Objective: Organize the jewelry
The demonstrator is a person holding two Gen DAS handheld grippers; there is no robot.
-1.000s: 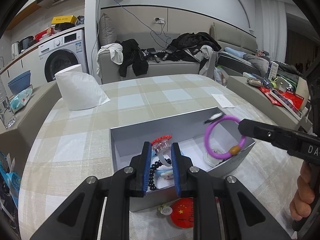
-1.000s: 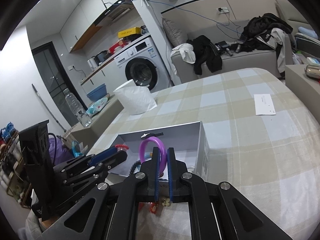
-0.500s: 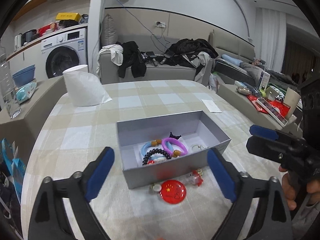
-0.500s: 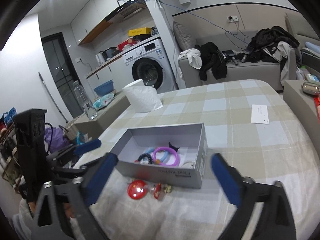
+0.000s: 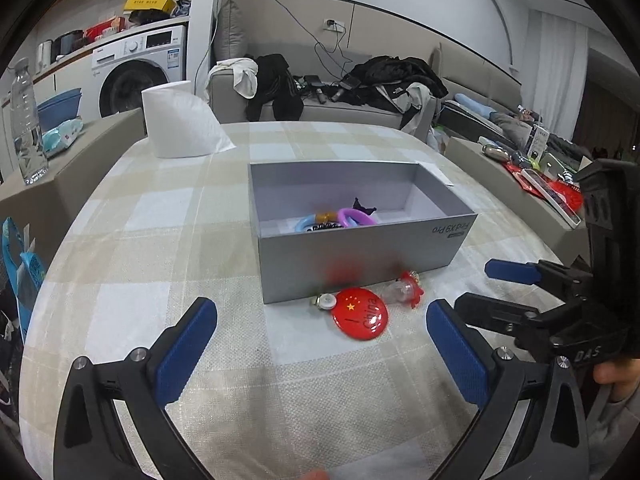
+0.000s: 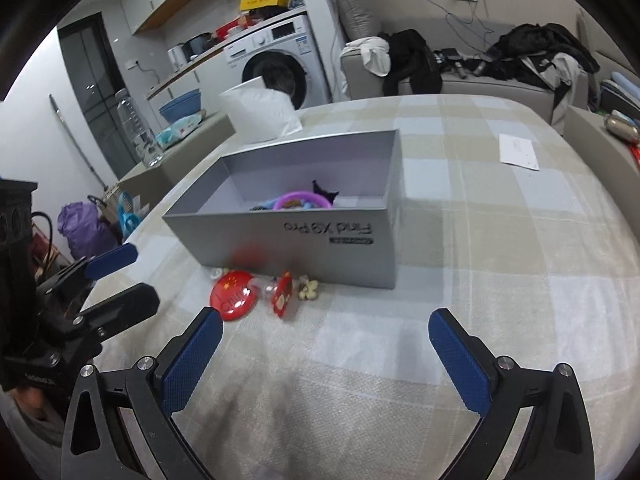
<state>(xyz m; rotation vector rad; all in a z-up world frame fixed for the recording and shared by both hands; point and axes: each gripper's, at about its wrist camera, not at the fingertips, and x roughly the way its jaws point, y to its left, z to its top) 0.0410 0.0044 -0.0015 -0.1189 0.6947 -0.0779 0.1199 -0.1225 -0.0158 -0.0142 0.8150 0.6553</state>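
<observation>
An open grey box [image 5: 360, 248] [image 6: 288, 248] sits mid-table and holds a purple bangle [image 5: 356, 216] [image 6: 304, 200], a blue bangle [image 5: 306, 222] and black beads [image 5: 324, 227]. On the cloth just before its front wall lie a red round badge [image 5: 362, 314] [image 6: 234, 294], a clear trinket with red ends [image 5: 404, 290] [image 6: 282, 294] and a small white clip [image 5: 326, 301]. My left gripper [image 5: 320, 316] [image 6: 138, 276] hangs low over the cloth on the near side of the badge. Its jaws are opening, with nothing between them. My right gripper [image 6: 326, 320] [image 5: 478, 286] is open and empty beside it.
A white paper roll [image 5: 180, 124] stands at the table's far left. A paper slip [image 6: 518, 152] lies at the far right. Low benches flank the table, one with a water bottle [image 5: 24, 120]. A sofa [image 5: 320, 108] piled with clothes runs behind.
Both grippers were shut on pieces over the box: the left on a red-topped trinket, the right on the purple bangle. Both let go, spread wide and drew back and down; the bangle lies in the box.
</observation>
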